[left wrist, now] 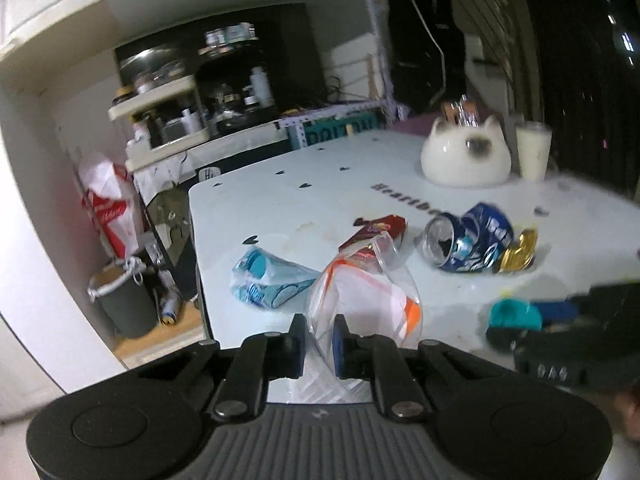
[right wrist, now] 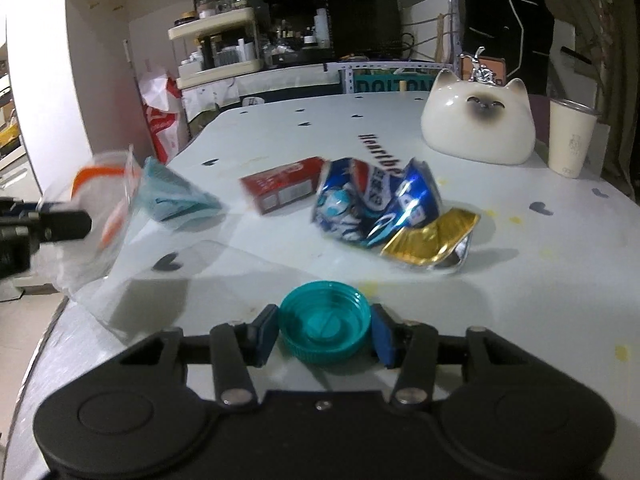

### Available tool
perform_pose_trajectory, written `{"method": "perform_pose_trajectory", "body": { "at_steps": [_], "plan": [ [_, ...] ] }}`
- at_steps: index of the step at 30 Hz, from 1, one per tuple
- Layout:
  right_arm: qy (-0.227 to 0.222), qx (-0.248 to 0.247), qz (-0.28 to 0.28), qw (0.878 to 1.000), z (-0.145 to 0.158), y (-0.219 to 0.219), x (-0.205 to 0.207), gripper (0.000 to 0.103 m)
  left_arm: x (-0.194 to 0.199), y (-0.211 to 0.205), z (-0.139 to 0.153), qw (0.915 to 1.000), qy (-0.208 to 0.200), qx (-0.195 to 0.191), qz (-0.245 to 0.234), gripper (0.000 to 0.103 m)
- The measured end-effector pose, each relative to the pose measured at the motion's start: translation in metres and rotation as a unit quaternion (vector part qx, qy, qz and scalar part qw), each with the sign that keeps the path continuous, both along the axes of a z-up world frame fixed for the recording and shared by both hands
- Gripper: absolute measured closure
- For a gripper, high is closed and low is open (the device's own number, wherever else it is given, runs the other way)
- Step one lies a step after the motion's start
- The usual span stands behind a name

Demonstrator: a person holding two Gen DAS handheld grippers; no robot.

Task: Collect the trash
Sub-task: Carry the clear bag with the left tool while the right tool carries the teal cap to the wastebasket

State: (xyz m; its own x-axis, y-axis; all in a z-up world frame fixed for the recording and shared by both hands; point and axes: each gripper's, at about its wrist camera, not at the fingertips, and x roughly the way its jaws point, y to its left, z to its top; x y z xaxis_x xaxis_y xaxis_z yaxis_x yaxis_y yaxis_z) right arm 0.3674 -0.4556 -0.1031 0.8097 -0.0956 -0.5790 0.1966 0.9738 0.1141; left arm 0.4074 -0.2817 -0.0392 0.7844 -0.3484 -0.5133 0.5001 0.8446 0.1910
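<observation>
My left gripper is shut on a clear plastic zip bag with an orange strip and holds it just above the white table. The right wrist view shows that gripper and the blurred bag at the left edge. My right gripper is shut on a teal bottle cap, its pads against both sides of the cap, which rests on the table. Beyond lie a crushed blue can, a gold foil wrapper, a red carton and a light blue wrapper.
A white cat-shaped ceramic and a cream cup stand at the table's far right. A dark bin sits on the floor left of the table, below a red and white bag. Cluttered shelves line the back wall.
</observation>
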Motion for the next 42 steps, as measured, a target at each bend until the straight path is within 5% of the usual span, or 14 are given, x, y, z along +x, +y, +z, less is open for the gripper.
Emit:
{"method": "perform_pose_trajectory", "body": {
  "at_steps": [24,42],
  "plan": [
    [-0.066,-0.050,0.019,0.996,0.080,0.079,-0.122,0.053,-0.108,0.088,0.021,0.9926,0.019,-0.113,0.042,0.089],
    [-0.053,-0.072,0.063,0.994,0.085,0.172,-0.121,0.053,-0.125,0.193,0.019,0.9839,0.022,-0.144,0.104,0.089]
  ]
}}
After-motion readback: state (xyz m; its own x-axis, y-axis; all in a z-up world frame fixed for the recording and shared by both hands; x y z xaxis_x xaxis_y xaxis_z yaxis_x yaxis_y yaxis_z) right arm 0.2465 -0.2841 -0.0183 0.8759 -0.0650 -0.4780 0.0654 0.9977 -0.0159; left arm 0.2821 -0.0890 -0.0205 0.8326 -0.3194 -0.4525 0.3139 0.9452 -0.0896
